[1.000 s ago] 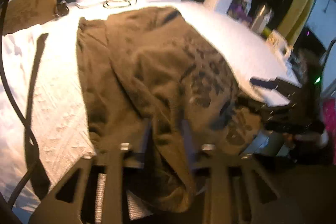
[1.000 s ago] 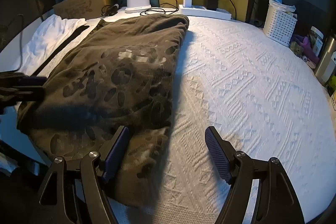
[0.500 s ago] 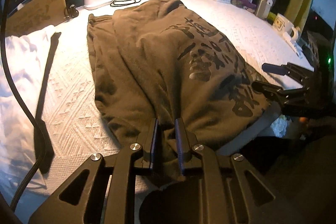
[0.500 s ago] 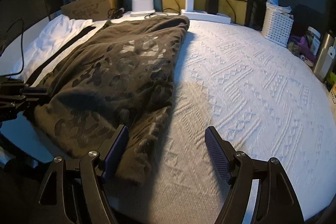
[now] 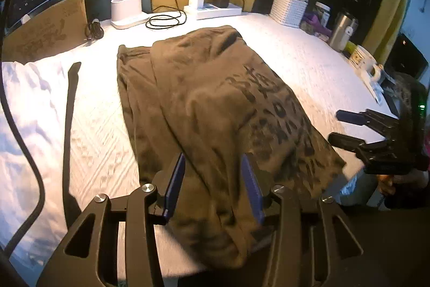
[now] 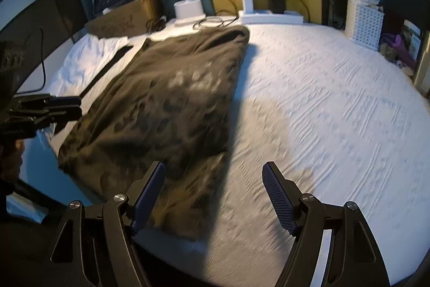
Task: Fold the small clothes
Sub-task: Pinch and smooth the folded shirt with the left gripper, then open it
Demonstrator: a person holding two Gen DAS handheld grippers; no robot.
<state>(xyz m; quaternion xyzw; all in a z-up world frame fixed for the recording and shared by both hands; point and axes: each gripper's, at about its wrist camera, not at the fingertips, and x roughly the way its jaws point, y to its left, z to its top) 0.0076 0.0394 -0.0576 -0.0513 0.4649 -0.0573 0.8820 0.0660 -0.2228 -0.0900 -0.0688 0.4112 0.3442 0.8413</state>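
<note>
Start at the left of the white textured bedspread (image 5: 102, 141): your left gripper (image 5: 212, 186) is over the near hem of the olive-brown printed T-shirt (image 5: 215, 109), and its jaws are opening. The cloth shows between the blue pads (image 5: 176, 182) but they no longer press on it, so treat the hem as let go. Lift straight up until the fingers are free of the fabric, or you may drag the fold out of line.

The shirt lies lengthwise down the middle-left of the bed, apparently folded once along its length, its near end draping over the bed's edge. Judging by that, the next fold should bring this hanging end up toward the collar. Take both near corners at the same level so the edge stays square.

To the right, your right gripper (image 6: 213, 183) stands wide apart with nothing in it, its left pad just over the shirt's near right corner. Bring it fully onto that corner before closing. The frames are blurred, so the exact layers are hard to tell.
</note>
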